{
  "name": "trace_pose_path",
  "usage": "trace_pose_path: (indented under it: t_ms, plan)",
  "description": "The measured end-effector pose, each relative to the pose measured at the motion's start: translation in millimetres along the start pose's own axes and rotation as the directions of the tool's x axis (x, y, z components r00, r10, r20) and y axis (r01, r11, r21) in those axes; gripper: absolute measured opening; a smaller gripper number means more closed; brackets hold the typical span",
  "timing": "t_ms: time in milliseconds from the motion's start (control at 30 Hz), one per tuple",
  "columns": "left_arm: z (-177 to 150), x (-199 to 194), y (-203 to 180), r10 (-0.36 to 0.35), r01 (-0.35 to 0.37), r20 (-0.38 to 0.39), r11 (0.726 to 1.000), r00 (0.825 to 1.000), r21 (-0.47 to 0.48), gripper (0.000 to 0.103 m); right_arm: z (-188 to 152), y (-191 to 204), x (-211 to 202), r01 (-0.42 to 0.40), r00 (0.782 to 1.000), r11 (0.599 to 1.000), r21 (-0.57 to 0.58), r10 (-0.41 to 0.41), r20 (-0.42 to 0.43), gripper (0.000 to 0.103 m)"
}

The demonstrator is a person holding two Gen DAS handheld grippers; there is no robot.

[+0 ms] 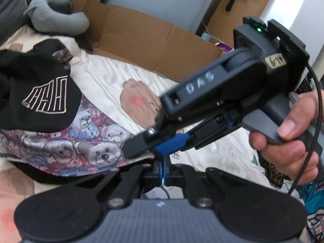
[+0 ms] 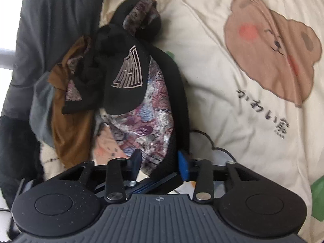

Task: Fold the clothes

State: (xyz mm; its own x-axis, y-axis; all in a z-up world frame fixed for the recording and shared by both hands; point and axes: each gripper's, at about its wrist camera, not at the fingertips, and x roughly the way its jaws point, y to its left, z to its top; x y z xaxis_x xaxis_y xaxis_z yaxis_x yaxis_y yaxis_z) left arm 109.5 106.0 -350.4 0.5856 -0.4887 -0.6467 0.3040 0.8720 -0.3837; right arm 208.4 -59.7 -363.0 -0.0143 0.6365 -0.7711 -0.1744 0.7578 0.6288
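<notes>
Bedsheet point(image 2: 212, 64) bare beside garment point(image 2: 141, 109)

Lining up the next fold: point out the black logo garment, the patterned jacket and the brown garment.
black logo garment point(image 2: 127, 75): right wrist view, on its embroidered logo.
patterned jacket point(image 2: 149, 121): right wrist view, on its printed panel.
brown garment point(image 2: 68, 133): right wrist view, on its lower fold.

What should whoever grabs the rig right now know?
Left gripper: shut, nothing seen in it.
Right gripper: fingers straddle the black-trimmed hem of the purple patterned woven garment; unclear whether it is clamped.
Things: the garment lies crumpled on the cream bear-print bedsheet, a black logo-embroidered cloth lies on top of it, and a brown garment is beside it.
Done: no fold visible.
Left: all folding.
</notes>
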Motion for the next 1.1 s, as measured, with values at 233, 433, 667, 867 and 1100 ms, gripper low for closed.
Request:
trace_pose_path:
  t_ms: [233,433,667,867,1100]
  plan:
    - [-1,-5,1,-0.028,0.028,-0.025,1.000,0.999,-0.007,0.002,-3,-3,-5,0.033,0.999,0.999,-0.028,-0.033,-0.001,0.002]
    - [1,-16,15,0.018,-0.020,-0.045,0.999,0.999,-0.035,0.011,-1,-11,-29,0.058,0.998,0.998,-0.040,-0.056,0.039,0.001]
    - [14,-44,68,0.198,-0.198,-0.014,0.974,0.980,-0.114,0.038,-3,-41,-67,0.125,0.988,0.992,-0.025,-0.123,0.088,0.001]
    - [30,-73,123,0.365,-0.357,0.005,0.913,0.931,-0.197,0.053,-3,-68,-97,0.161,0.976,0.987,0.023,-0.163,0.142,0.001]
    - [53,-110,183,0.547,-0.517,0.020,0.804,0.837,-0.294,0.078,-6,-95,-126,0.213,0.948,0.975,0.070,-0.224,0.225,0.001]
